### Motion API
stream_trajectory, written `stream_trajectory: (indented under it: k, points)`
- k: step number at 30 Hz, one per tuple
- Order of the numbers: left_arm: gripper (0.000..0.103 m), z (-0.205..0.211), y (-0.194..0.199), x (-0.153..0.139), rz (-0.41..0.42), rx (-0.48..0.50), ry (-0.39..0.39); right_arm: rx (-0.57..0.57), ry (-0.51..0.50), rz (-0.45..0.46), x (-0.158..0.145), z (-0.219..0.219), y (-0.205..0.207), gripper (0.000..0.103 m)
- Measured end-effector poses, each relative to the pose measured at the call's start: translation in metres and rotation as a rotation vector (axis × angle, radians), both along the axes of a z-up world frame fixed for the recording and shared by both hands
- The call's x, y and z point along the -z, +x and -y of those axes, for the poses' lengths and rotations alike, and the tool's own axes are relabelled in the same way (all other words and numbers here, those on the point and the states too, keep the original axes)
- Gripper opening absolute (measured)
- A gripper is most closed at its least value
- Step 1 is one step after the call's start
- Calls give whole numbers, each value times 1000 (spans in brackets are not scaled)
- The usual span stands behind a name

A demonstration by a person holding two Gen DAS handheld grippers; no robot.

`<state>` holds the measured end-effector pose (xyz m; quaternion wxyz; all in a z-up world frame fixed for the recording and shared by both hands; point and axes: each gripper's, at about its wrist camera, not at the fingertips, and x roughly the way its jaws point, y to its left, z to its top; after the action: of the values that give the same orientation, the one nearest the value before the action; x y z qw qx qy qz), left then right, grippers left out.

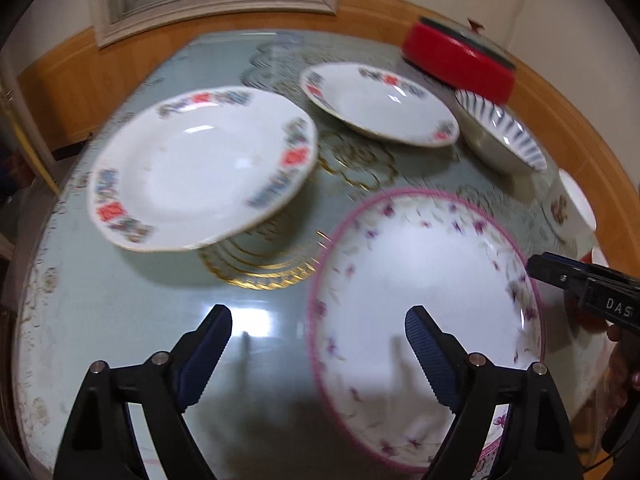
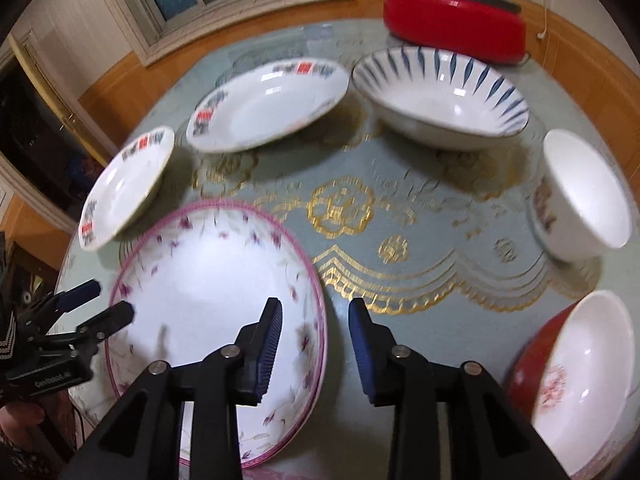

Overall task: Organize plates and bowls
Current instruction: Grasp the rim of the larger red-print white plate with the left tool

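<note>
A white plate with a pink rim (image 1: pixel 424 280) (image 2: pixel 208 300) lies at the table's near edge, seemingly on top of a like plate. My left gripper (image 1: pixel 316 320) (image 2: pixel 106 302) is open, its fingers astride the plate's left rim without touching it. My right gripper (image 2: pixel 316 308) (image 1: pixel 538 268) is open too, with a narrower gap over the plate's right rim and no pad on it. Two white plates with red and blue flowers (image 2: pixel 124 188) (image 2: pixel 268 104) rest behind. Further right are a blue-striped bowl (image 2: pixel 440 100), a white bowl (image 2: pixel 584 196) and a red bowl (image 2: pixel 576 380).
The round table (image 2: pixel 420 240) wears a grey-green cloth with gold patterns under a glossy cover. A red lidded electric pot (image 2: pixel 452 20) stands at the far edge by the wood-panelled wall. A person's hand (image 2: pixel 20 420) holds the left gripper at the lower left.
</note>
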<state>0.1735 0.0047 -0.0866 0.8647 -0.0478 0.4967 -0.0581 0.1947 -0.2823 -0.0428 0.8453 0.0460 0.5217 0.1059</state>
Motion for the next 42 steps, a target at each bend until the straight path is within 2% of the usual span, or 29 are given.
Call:
stream_trajectory:
  k: [4,7,11,15,18,24,26,27,28,34,42]
  points:
    - [94,-26,0,-14,26,-57,-7,2,7,22,-16,-5,4,35]
    - [96,-48,2,-24,53,-103,2,-19,11,37,-22,-22,9,36]
    - [103,-80,11,-34,83,-165,24,-64,29,30,-25,-47,17,36]
    - [103,-114,23,-37,83,-221,25,-105,45,11,-25,-78,28,41]
    - [103,-134,35,-35,77,-243,59,-128,44,13,-29,-99,34,43]
    - [103,-164,60,-23,49,-260,134,-142,62,-18,-24,-134,55,47]
    - [103,-170,68,-21,44,-262,131,-154,60,-28,-21,-146,60,54]
    - [103,-171,71,-20,44,-262,128,-160,61,-33,-19,-152,63,63]
    - [103,-174,75,-20,43,-262,127,-165,65,-38,-18,-157,65,65]
    - [103,-180,90,-19,42,-242,145,-123,74,-76,-5,-171,86,65]
    - [103,-190,110,-13,36,-222,118,-66,117,-141,12,-179,113,65]
